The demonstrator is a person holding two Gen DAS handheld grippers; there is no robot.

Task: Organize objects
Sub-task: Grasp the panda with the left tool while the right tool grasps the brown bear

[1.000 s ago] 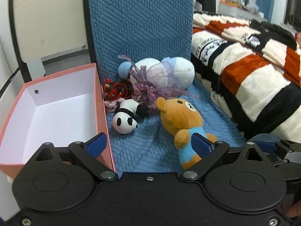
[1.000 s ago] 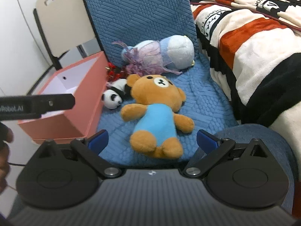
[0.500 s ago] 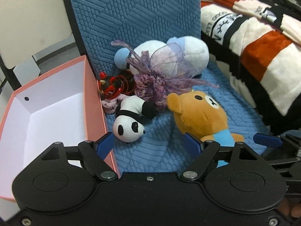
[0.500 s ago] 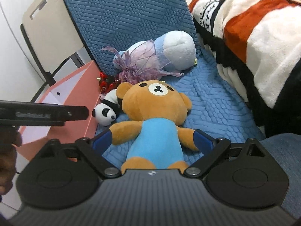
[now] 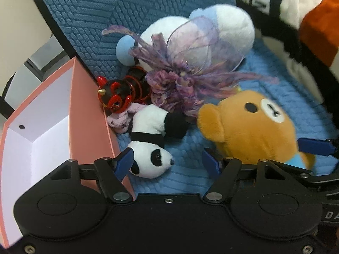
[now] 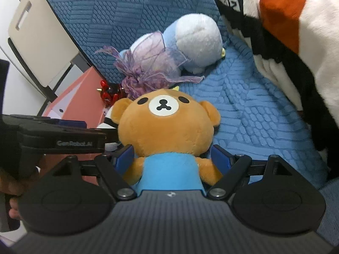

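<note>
A black-and-white panda plush [image 5: 151,148] lies on the blue quilted cushion [image 5: 286,97], beside the pink box [image 5: 91,114]. My left gripper [image 5: 167,163] is over it, jaws closing; the panda's head sits between them by the left pad, clear of the right pad. A brown bear plush in a blue shirt [image 6: 167,127] lies on its back. My right gripper [image 6: 172,158] straddles the bear's body under its head, jaws closing, with the pads at its arms and no squeeze showing. The left gripper's body [image 6: 63,139], held by a hand, shows in the right wrist view.
A blue-and-white plush [image 5: 222,27], a purple feathery ornament [image 5: 180,80], a red-and-black toy [image 5: 118,93] and a small pink plush [image 5: 122,118] crowd behind the panda. The box shows a white inside. A striped blanket [image 6: 286,21] borders the right; a beige chair [image 6: 38,31] stands left.
Both grippers have dropped closer to the toys and their jaws have narrowed. The panda's head now lies between the left fingers, and the bear's body between the right fingers.
</note>
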